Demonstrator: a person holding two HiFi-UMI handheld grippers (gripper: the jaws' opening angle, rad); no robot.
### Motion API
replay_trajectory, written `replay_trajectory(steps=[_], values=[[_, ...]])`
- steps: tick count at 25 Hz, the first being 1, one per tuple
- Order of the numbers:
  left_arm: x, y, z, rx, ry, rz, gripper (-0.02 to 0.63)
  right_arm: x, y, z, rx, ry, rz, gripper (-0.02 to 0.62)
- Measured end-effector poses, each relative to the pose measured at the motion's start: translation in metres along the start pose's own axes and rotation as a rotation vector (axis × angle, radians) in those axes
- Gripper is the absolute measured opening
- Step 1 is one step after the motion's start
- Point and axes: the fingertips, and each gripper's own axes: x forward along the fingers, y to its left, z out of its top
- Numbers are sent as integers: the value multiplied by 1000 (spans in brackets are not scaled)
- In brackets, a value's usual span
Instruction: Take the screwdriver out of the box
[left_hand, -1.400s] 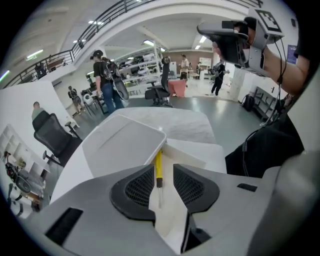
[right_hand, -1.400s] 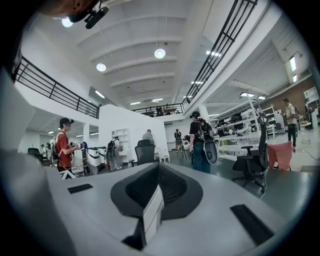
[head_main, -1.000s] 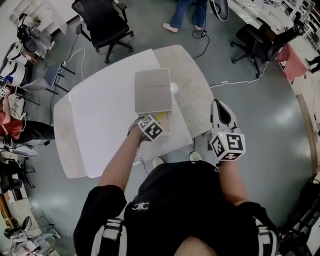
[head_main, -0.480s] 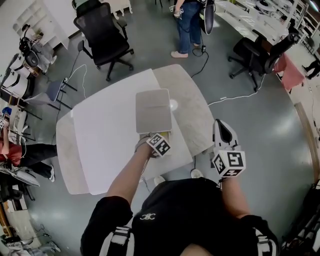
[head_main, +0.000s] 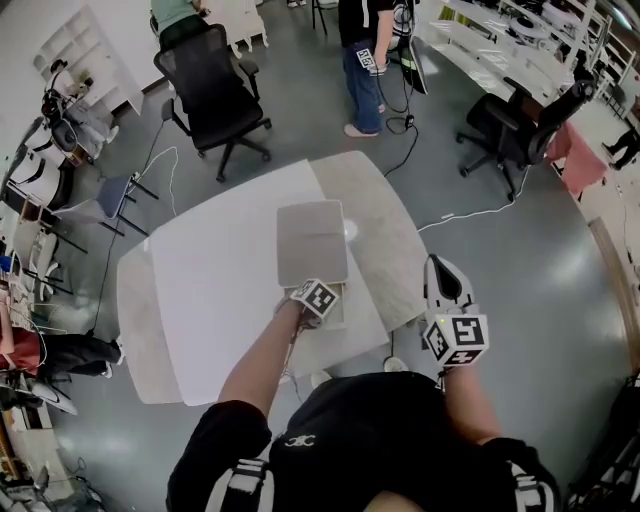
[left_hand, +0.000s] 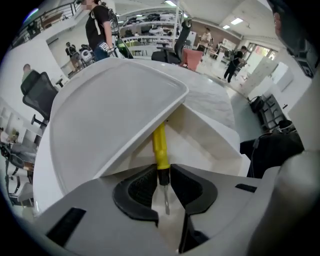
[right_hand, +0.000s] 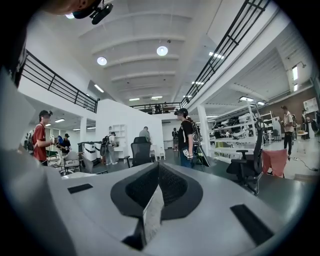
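Grey floor (head_main: 545, 255), black office chair (head_main: 213, 92), white shelving (head_main: 72, 52).

screwdriver (left_hand: 160, 150): top of the yellow handle is hiding under the lid (left_hand: 115, 110); not showing at all in head view
left gripper (left_hand: 162, 187): jaws have just been closing, now pinching the screwdriver's dark collar; in head view they are hiding under the gripper's own body
box (head_main: 337, 316): inside is mostly hiding behind the lid
person (head_main: 380, 440): getting cut off by bottom edge
bystander (head_main: 362, 40): getting cut off by top edge
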Motion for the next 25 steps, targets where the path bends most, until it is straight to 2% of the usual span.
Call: replay_trajectory(steps=[5,17,25], values=[[0,-2,-2,43,21,5,81,3,2,2,-2,-6,13,12],[-41,-13,-2,294,31,155,80,3,15,4,13,-14,62,12],[-84,-19,1,285,-72,228,80,10,30,5,14,-15,137,12]])
